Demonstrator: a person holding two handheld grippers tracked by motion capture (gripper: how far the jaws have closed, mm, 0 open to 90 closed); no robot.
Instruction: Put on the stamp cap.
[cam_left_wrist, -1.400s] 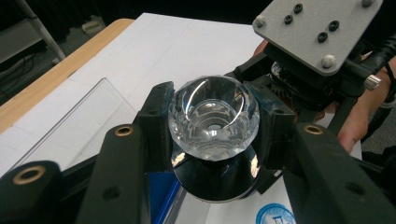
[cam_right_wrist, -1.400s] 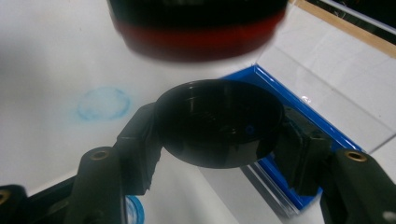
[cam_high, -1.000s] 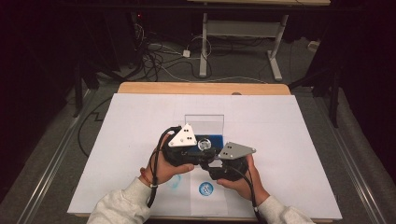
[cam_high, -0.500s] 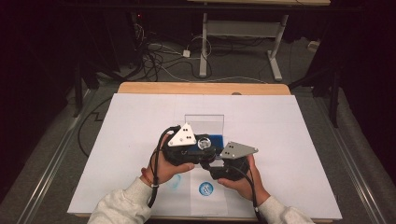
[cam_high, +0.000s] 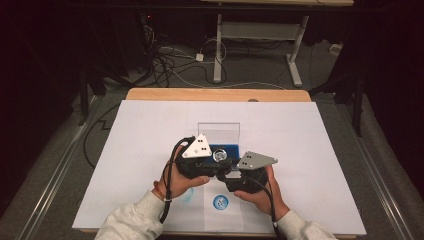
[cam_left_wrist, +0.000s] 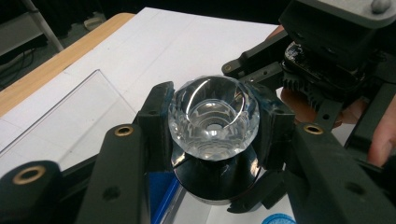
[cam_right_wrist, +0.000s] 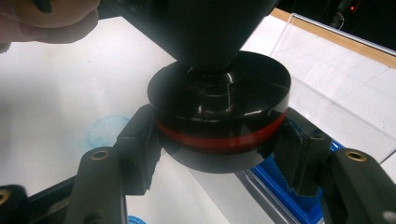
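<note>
We have the left gripper (cam_left_wrist: 212, 135) clamped on the clear faceted plastic lens (cam_left_wrist: 213, 119) sitting squarely between its jaws, and the right gripper (cam_right_wrist: 219, 140) clamped on the black round base with a red band (cam_right_wrist: 219, 126) below it, so both halves are gripped and look joined; what's left seems to be twisting or separating them. Beyond the jaws, the right gripper view catches the red band and the clear acrylic tray's blue liner (cam_right_wrist: 275, 182), and the high view places the tray (cam_high: 218, 131) just past both grippers.
</note>
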